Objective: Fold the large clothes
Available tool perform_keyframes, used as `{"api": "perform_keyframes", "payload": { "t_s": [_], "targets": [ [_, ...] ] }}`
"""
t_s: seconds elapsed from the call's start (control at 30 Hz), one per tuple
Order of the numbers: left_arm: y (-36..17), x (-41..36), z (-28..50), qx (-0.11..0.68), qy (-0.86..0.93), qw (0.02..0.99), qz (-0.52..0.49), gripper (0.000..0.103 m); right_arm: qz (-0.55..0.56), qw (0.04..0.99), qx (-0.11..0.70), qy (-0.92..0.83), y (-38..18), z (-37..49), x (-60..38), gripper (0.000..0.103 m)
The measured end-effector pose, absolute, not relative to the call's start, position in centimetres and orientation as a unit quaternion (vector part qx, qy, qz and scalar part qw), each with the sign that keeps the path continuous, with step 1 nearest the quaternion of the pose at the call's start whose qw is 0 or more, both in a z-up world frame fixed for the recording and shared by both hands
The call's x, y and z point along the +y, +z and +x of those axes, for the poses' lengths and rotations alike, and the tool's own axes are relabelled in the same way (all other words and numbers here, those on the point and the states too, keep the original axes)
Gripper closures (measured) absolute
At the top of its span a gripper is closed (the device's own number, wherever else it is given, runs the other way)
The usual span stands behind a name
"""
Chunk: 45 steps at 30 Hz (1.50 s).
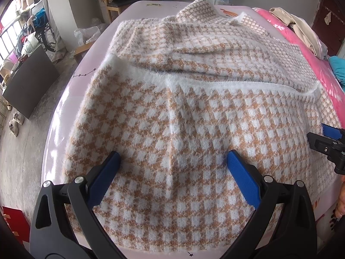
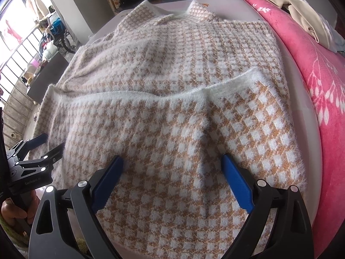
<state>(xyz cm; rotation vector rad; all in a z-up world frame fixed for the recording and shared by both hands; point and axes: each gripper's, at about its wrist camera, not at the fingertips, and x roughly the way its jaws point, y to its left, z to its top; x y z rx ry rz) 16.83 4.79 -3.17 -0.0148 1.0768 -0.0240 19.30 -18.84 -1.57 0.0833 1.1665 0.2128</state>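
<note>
While spread wide, left tool (image 1: 173, 157), right tool (image 2: 172, 161), seemingly resting on sweater (image 1: 194, 118).

I see pink blanket (image 2: 319, 69) as landmark: cream garment (image 2: 301, 15) heaped on its far end, wooden chair (image 1: 120, 2) well left of it, wheelchair (image 1: 46, 36) farther left.
</note>
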Motion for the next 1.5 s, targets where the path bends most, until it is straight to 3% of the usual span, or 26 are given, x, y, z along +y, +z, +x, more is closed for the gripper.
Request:
{"api": "perform_keyframes", "payload": {
  "t_s": [0.2, 0.4, 0.67, 0.93, 1.03, 1.13, 1.2, 1.27, 1.3, 1.4, 1.5],
  "targets": [
    [-2.1, 5.6, 16.7, 0.519, -0.025, 0.854, -0.014, 0.007, 0.042, 0.827, 0.550, 0.110, 0.1, 19.2, -19.0, 0.013],
    [4.1, 6.4, 17.7, 0.461, -0.057, 0.886, -0.009, 0.007, 0.033, 0.847, 0.505, 0.161, 5.2, 21.3, -19.2, 0.013],
    [11.1, 6.1, 28.9, 0.390, -0.108, 0.914, -0.013, 0.007, 0.040, 0.870, 0.453, 0.189, 10.7, 33.5, -21.1, 0.013],
    [8.9, 1.0, 46.0, 0.402, -0.142, 0.904, -0.020, 0.008, 0.129, 0.831, 0.513, 0.170, 5.5, 49.7, -22.4, 0.013],
    [6.0, -1.0, 50.9, 0.436, -0.139, 0.889, -0.024, 0.009, 0.143, 0.817, 0.538, 0.151, 2.3, 53.6, -22.7, 0.021],
    [2.9, -2.2, 53.3, 0.471, -0.136, 0.871, -0.010, 0.032, 0.157, 0.798, 0.563, 0.147, -0.4, 55.9, -22.8, 0.035],
    [1.1, -2.6, 54.1, 0.493, -0.134, 0.860, -0.011, 0.055, 0.154, 0.793, 0.571, 0.145, -1.4, 56.4, -22.7, 0.052],
    [0.3, -2.5, 54.2, 0.502, -0.135, 0.855, -0.010, 0.076, 0.153, 0.792, 0.571, 0.153, -1.7, 56.4, -22.6, 0.082],
    [0.5, -2.2, 54.0, 0.498, -0.137, 0.856, -0.013, 0.082, 0.153, 0.794, 0.567, 0.159, -1.5, 56.2, -22.5, 0.088],
    [2.2, -1.6, 52.2, 0.476, -0.150, 0.867, -0.014, 0.091, 0.130, 0.813, 0.543, 0.168, 0.4, 54.7, -22.2, 0.091],
    [4.8, -1.2, 49.2, 0.447, -0.166, 0.879, 0.000, 0.092, 0.096, 0.831, 0.517, 0.180, 3.0, 52.3, -21.8, 0.091]
  ]
}}
